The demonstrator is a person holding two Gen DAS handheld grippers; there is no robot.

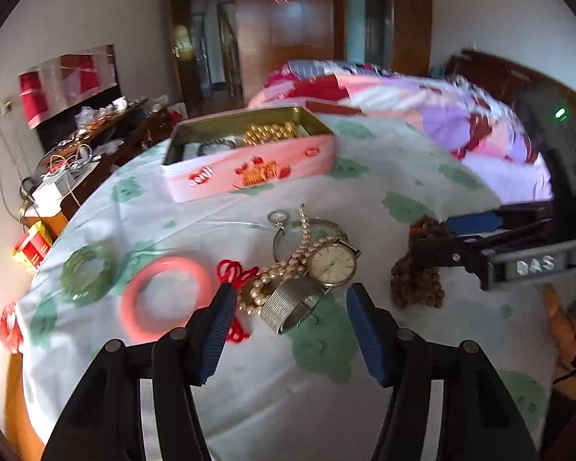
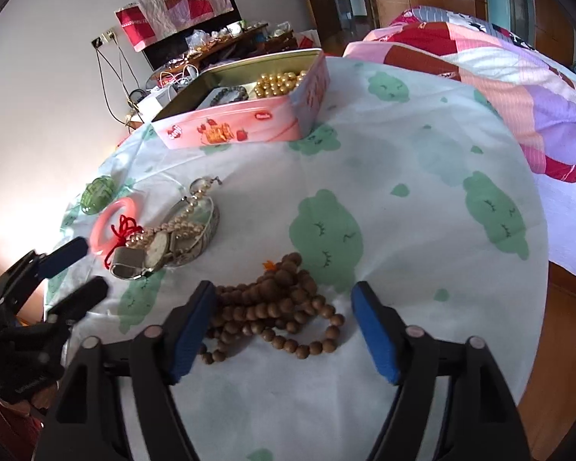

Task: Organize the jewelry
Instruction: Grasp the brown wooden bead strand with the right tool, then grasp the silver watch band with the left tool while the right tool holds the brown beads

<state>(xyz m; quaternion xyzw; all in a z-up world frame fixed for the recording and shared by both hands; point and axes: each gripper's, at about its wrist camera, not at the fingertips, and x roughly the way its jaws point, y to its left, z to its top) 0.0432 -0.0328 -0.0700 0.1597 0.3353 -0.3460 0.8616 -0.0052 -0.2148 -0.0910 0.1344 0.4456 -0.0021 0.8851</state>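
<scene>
Both hands are closing in on loose pieces that are not yet in the pink tin (image 1: pixel 249 169), so the step in hand looks like the approach before two pickups. The left gripper (image 1: pixel 292 307) is spread, nothing pinched, and hangs over a tangle on the cloth-covered surface (image 1: pixel 364 176): a watch (image 1: pixel 332 265) with a metal mesh band, a pearl necklace (image 1: pixel 288 265) looped over it and a red cord (image 1: pixel 234 274) beside its left pad. A pink bangle (image 1: pixel 165 299) and a green bracelet (image 1: pixel 88 274) lie further left, apart from the heap. The right gripper (image 2: pixel 284 319) is also spread, and the brown wooden beads (image 2: pixel 276 307) lie in a pile between its pads, the left pad right against them. Next, I judge, each gripper must sink a little and close on one piece; the tangled heap may come up together. The tin stands open at the far side, well apart from both grippers, with gold beads (image 2: pixel 278 82) already inside.
</scene>
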